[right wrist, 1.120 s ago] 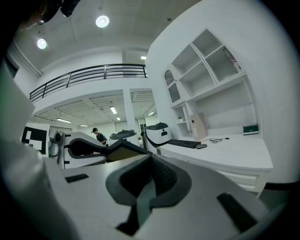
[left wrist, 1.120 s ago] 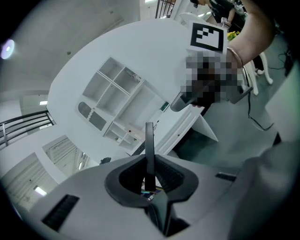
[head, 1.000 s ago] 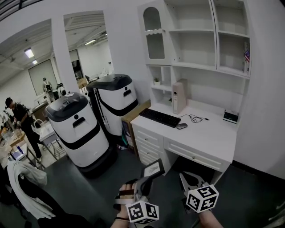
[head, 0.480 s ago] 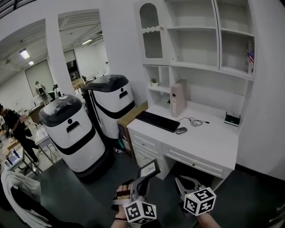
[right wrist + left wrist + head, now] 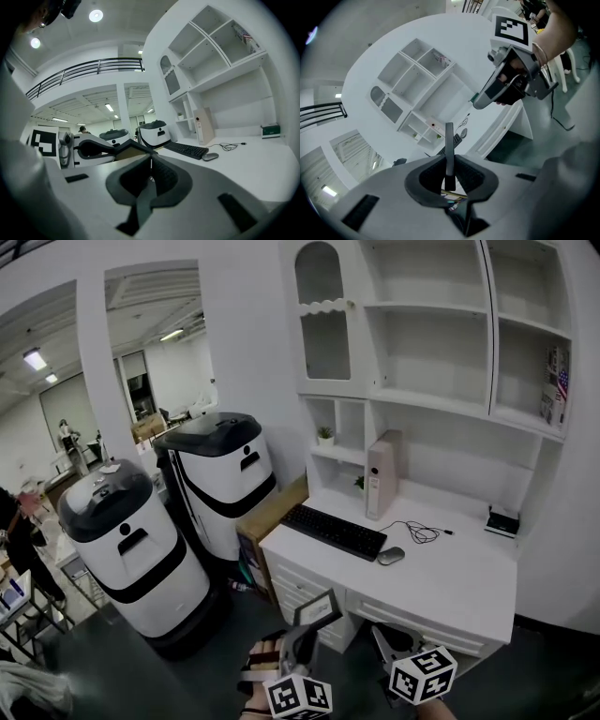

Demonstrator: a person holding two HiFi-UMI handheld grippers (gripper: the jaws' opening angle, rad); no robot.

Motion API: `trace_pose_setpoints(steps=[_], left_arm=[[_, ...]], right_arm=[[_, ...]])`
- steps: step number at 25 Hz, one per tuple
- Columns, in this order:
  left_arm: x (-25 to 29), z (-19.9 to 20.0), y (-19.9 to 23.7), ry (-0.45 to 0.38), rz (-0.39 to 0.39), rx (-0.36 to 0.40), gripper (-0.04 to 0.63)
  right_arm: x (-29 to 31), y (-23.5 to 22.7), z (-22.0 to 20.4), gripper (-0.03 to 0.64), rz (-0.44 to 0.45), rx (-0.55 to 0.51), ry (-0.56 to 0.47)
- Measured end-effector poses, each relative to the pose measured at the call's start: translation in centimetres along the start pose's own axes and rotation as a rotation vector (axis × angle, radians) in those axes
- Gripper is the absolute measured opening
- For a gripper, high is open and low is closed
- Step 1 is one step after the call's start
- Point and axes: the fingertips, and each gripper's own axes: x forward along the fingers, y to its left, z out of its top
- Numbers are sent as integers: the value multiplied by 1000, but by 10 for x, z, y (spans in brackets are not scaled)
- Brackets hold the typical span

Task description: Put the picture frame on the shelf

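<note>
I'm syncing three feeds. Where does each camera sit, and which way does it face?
Head view: on the person's head, looking steeply down at the desk and shelf; the left tool holding the frame and the right tool show at bottom.
Left gripper view: on the left tool, along its jaws shut on the frame, toward the shelf; the right tool and right forearm show.
Right gripper view: on the right tool, along its shut jaws toward the desk; the left tool shows at left.
Shared: all show the keyboard.

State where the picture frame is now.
Head view, bottom centre: the picture frame is clamped in the left gripper, before the white desk, left of the right gripper.
</note>
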Motion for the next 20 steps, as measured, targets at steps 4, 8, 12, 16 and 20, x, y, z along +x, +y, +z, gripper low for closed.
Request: trace_pose_setpoints(steps=[4, 8, 12, 16, 20], left_arm=[[53, -2, 38, -37, -23, 18, 61], [99, -7, 70, -72, -39, 27, 61], [136, -15, 95, -98, -41, 36, 61], [160, -16, 105, -118, -59, 47, 61], [177, -12, 110, -140, -72, 59, 61]], right_arm=[[55, -24, 26, 2, -40, 9, -12], [103, -42, 45, 2, -72, 14, -15], [141, -53, 55, 2, -90, 27, -22], [156, -62, 59, 2, -114, 36, -24], [163, -74, 61, 2, -136, 41, -18]])
